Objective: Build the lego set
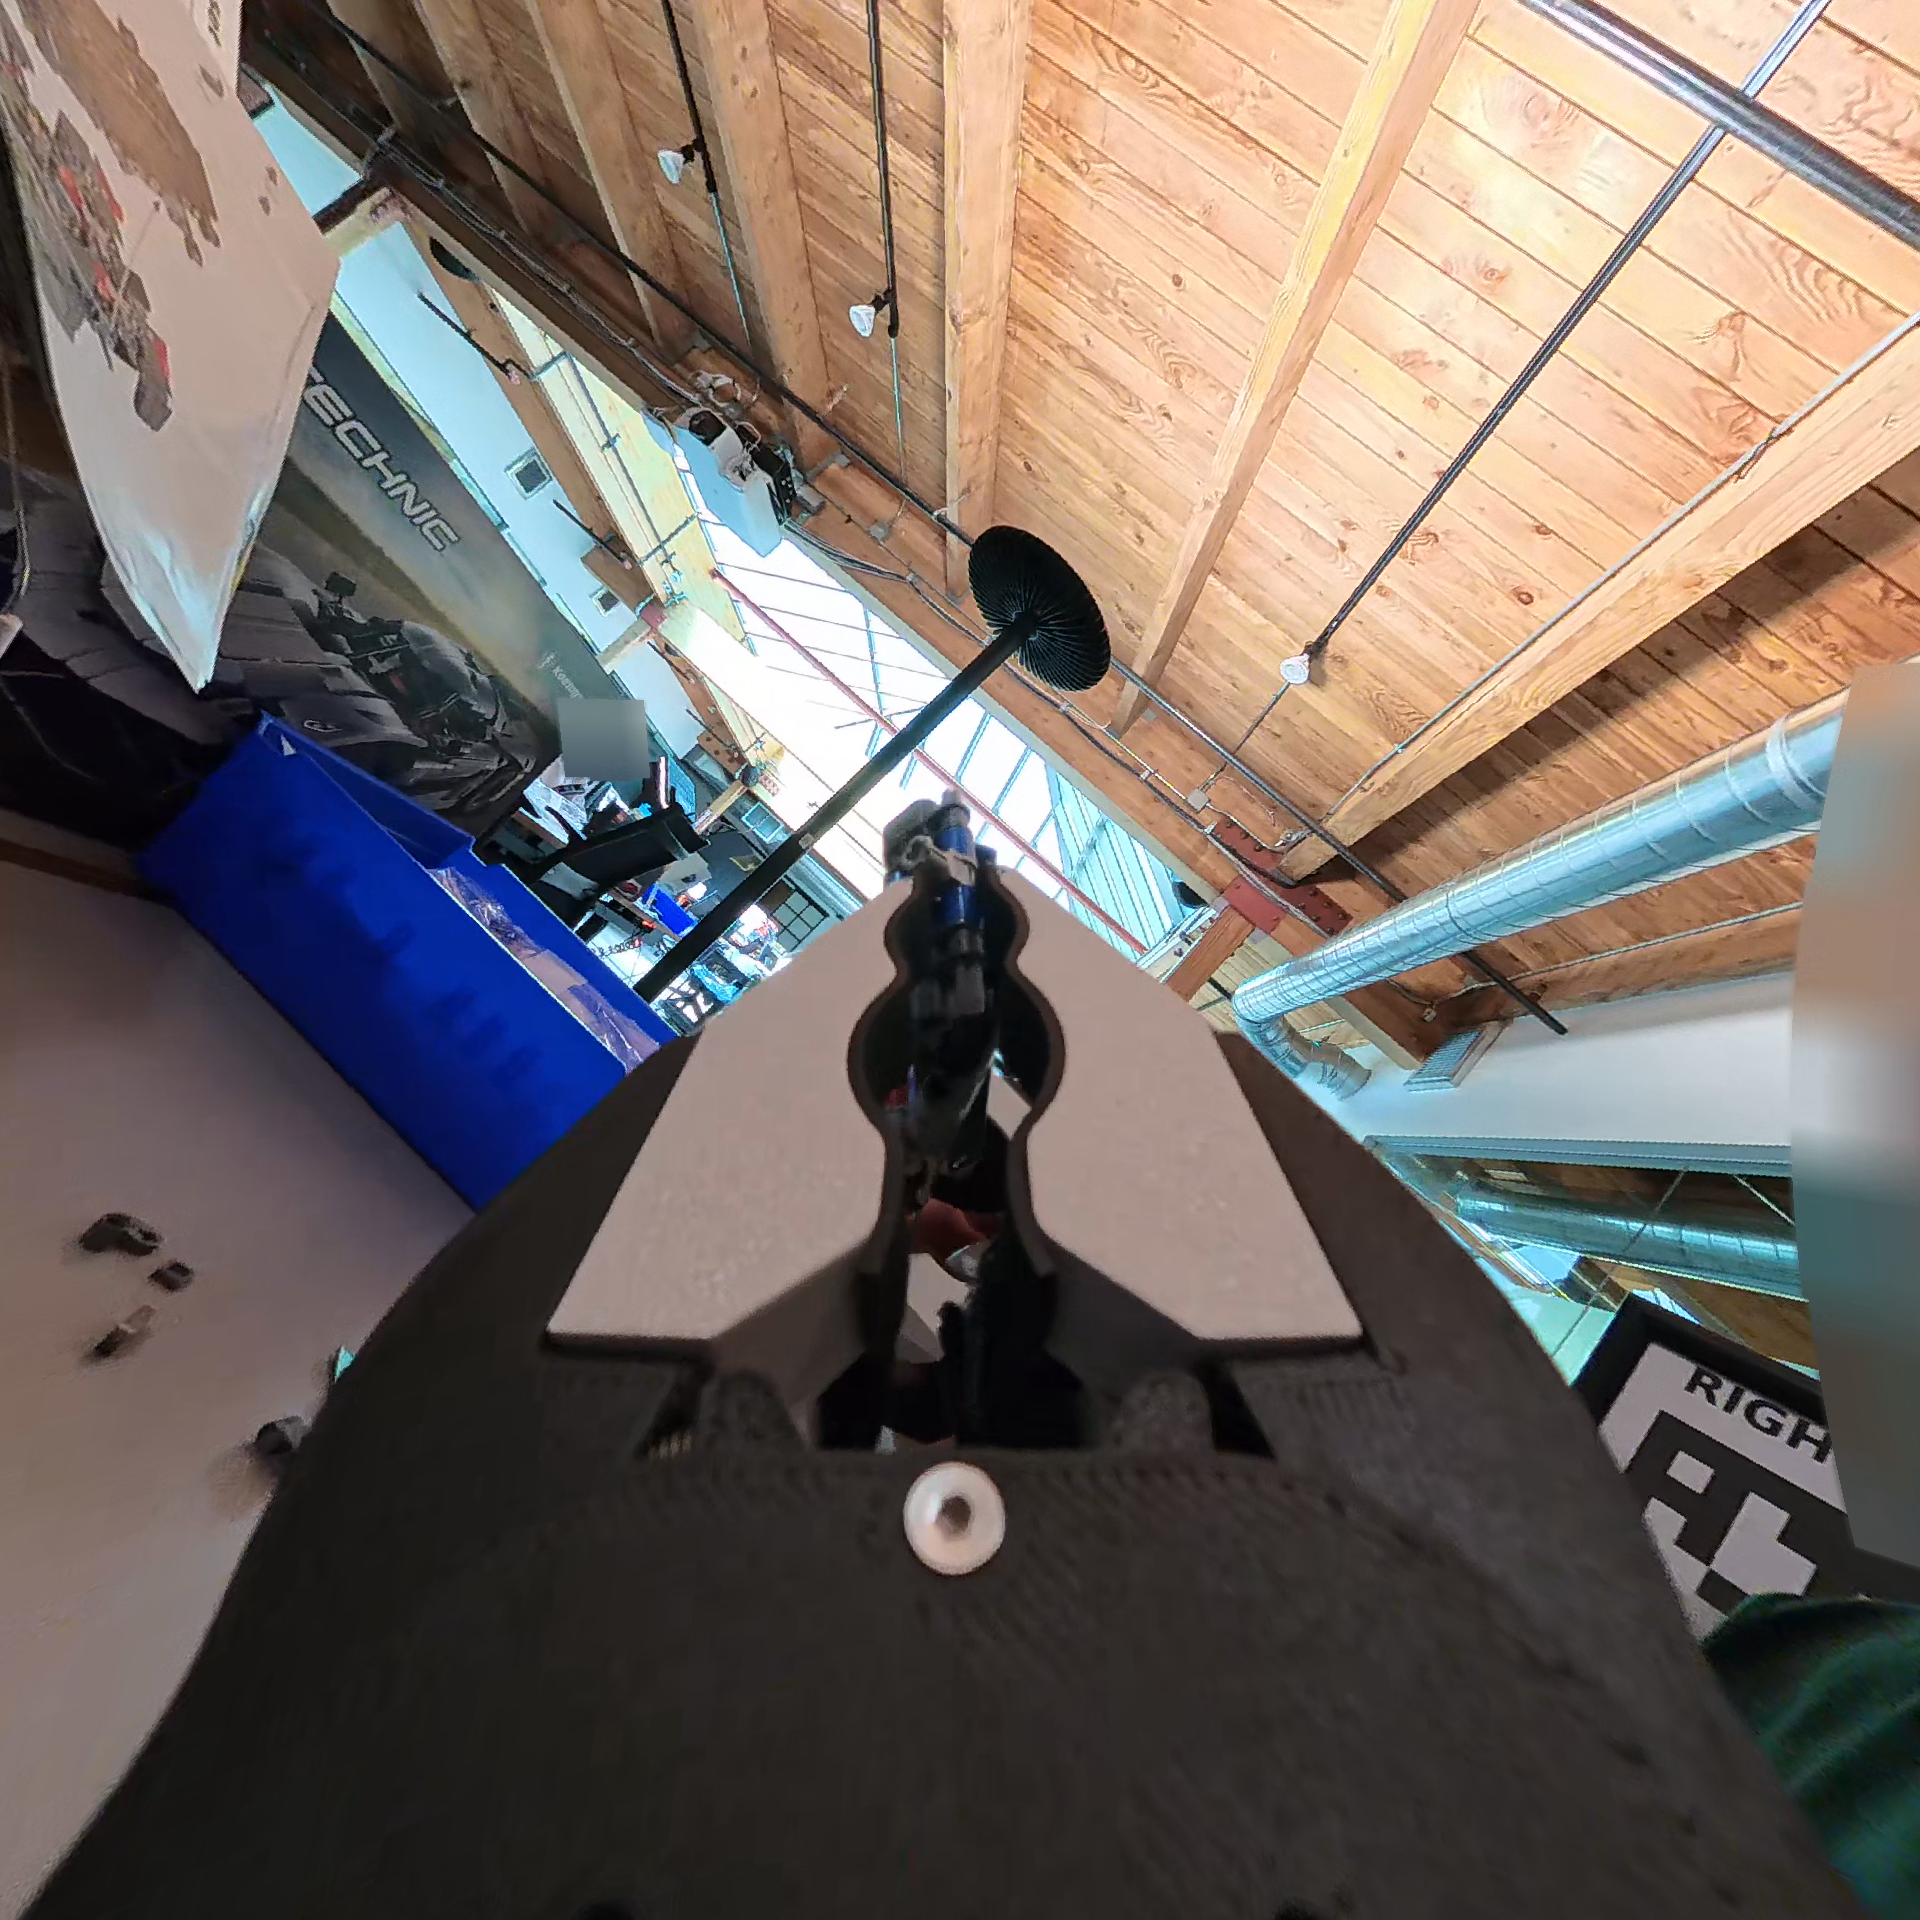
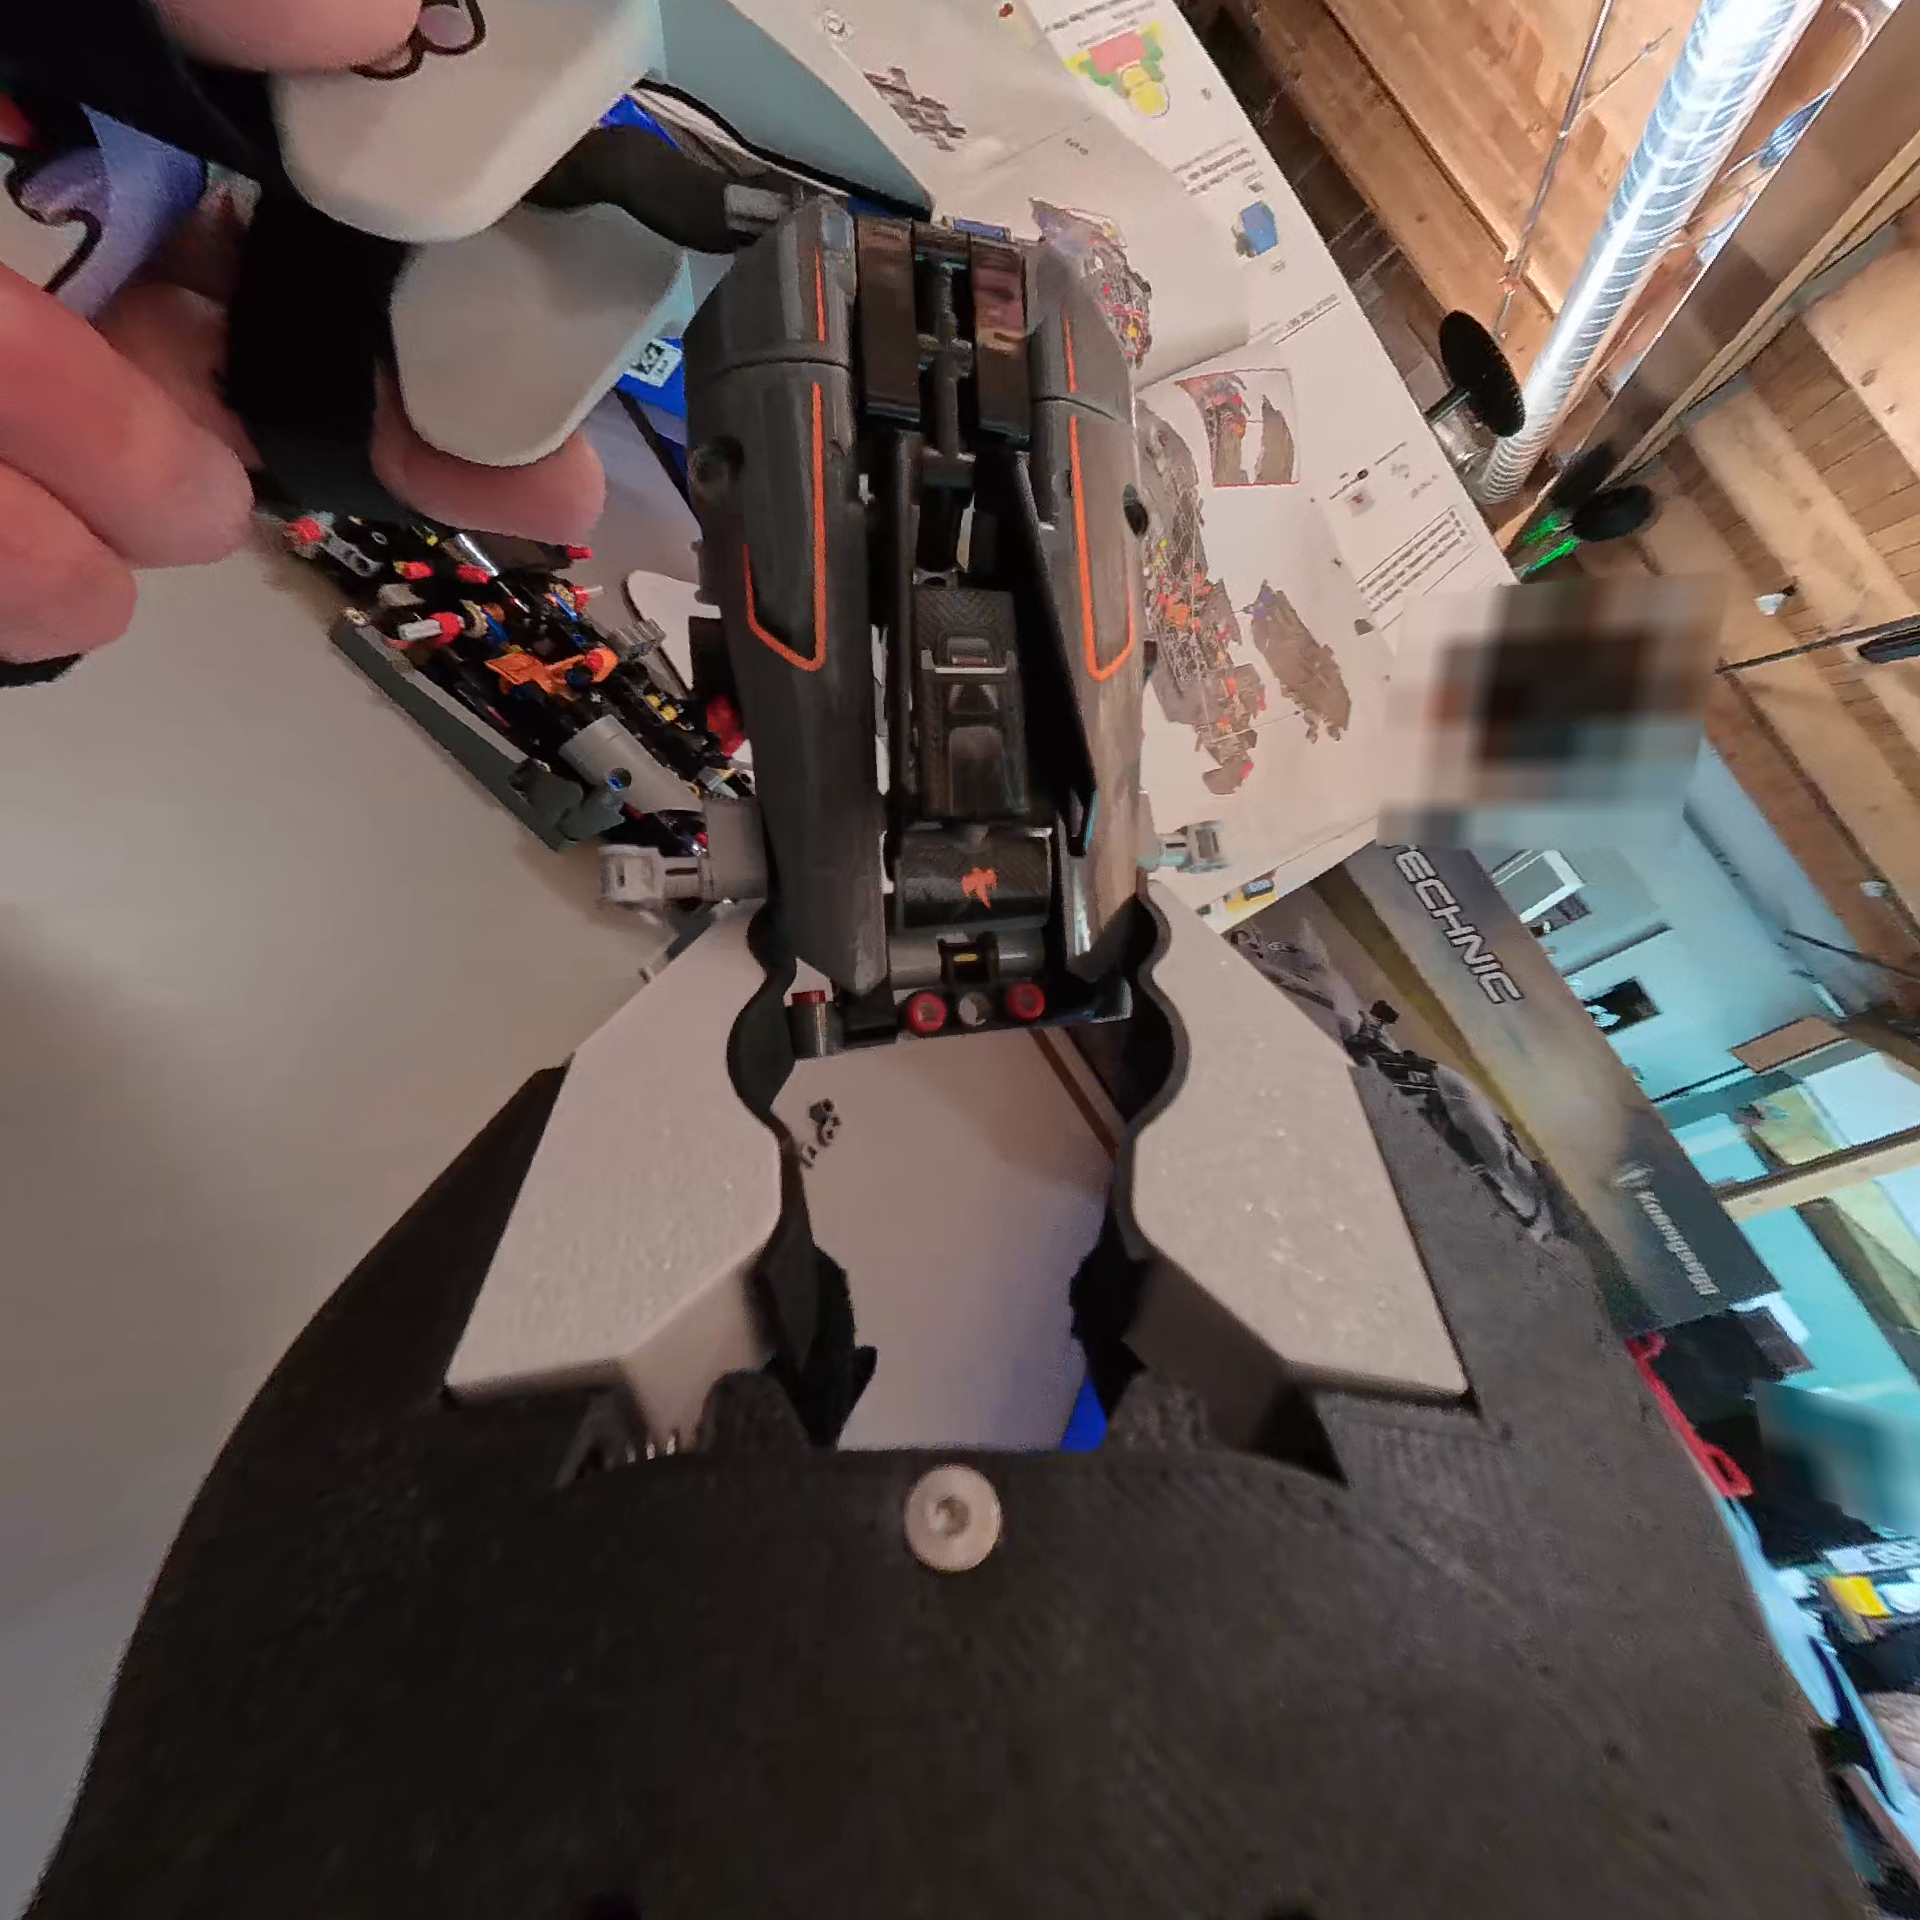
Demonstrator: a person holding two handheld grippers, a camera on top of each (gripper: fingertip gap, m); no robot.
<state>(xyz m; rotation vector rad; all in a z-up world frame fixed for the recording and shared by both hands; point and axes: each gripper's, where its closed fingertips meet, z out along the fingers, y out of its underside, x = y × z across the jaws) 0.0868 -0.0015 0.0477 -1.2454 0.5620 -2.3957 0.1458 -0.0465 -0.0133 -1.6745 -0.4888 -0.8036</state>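
My right gripper (image 2: 956, 935) is shut on the near end of a dark grey lego car body section (image 2: 790, 582) with orange lines, held above the white table (image 2: 260, 987). My left gripper (image 1: 951, 904) points up toward the ceiling and is shut on a lego assembly (image 1: 956, 966) seen edge on, with blue and black parts. In the right wrist view the left gripper (image 2: 665, 197) sits at the far left end of that same body section, held by a person's hand (image 2: 104, 447).
A lego chassis (image 2: 520, 665) with many coloured pins lies on the table behind the body section. An open instruction booklet (image 2: 1247, 520) and the set's box (image 2: 1507, 1039) stand to the right. A blue bin (image 1: 364, 935) and small loose pieces (image 1: 125, 1236) are on the left.
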